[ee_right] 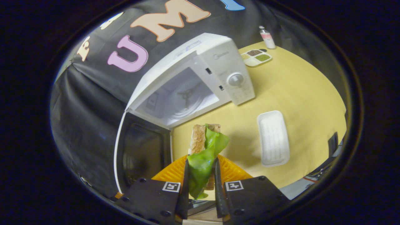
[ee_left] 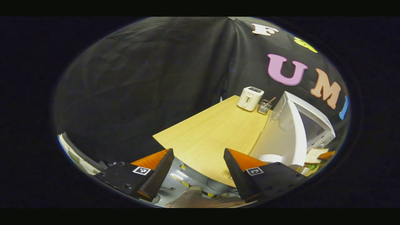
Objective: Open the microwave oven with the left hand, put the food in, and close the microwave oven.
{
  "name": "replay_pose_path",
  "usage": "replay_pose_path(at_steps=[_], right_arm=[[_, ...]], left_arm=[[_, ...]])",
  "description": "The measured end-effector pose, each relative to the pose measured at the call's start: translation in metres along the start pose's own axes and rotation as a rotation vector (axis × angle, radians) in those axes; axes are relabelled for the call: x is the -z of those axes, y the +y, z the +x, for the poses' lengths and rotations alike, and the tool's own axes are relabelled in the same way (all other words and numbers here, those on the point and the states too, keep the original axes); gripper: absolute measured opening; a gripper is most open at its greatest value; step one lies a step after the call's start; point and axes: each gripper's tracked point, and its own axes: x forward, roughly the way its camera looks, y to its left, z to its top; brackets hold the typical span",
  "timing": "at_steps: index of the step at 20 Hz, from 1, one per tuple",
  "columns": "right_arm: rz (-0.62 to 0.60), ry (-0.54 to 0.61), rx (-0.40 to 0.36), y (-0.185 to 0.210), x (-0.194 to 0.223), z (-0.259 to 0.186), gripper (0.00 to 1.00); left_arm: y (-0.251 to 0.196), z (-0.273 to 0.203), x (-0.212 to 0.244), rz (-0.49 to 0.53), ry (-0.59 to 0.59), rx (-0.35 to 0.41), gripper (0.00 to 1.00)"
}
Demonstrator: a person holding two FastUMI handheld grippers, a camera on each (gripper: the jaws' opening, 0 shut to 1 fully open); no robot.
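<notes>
The white microwave oven (ee_right: 215,67) stands on the wooden table with its door (ee_right: 140,150) swung wide open to the left, and the glass turntable (ee_right: 184,106) shows inside. My right gripper (ee_right: 201,175) is shut on a sandwich (ee_right: 204,143) of bread with a green lettuce leaf, held upright in front of the cavity. In the left gripper view the open door (ee_left: 287,134) of the microwave oven (ee_left: 312,122) appears at the right, with the sandwich (ee_left: 315,155) beyond its edge. My left gripper (ee_left: 198,170) is open over the table's near edge, holding nothing.
A white tray (ee_right: 273,137) lies on the table (ee_right: 300,93) right of the sandwich. A divided dish (ee_right: 256,57) and a bottle (ee_right: 267,37) sit at the far side. A white toaster (ee_left: 250,98) and a small wire holder (ee_left: 264,107) stand at the table's (ee_left: 212,131) far corner.
</notes>
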Motion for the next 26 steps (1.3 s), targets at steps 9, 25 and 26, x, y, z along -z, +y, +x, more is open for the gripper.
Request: replay_pose_path(at_steps=[9, 25, 26], right_arm=[[0.169, -0.236, -0.183, 0.091, -0.040, 0.058, 0.37], [0.125, -0.452, -0.024, 0.073, -0.109, 0.181, 0.33], [0.114, -0.469, -0.023, 0.075, -0.113, 0.183, 0.33]], left_arm=[[-0.011, 0.023, -0.022, 0.117, -0.023, 0.104, 0.94], [0.005, 0.032, -0.023, 0.131, -0.005, 0.112, 0.90], [0.006, 0.032, -0.020, 0.134, 0.004, 0.110, 0.93]])
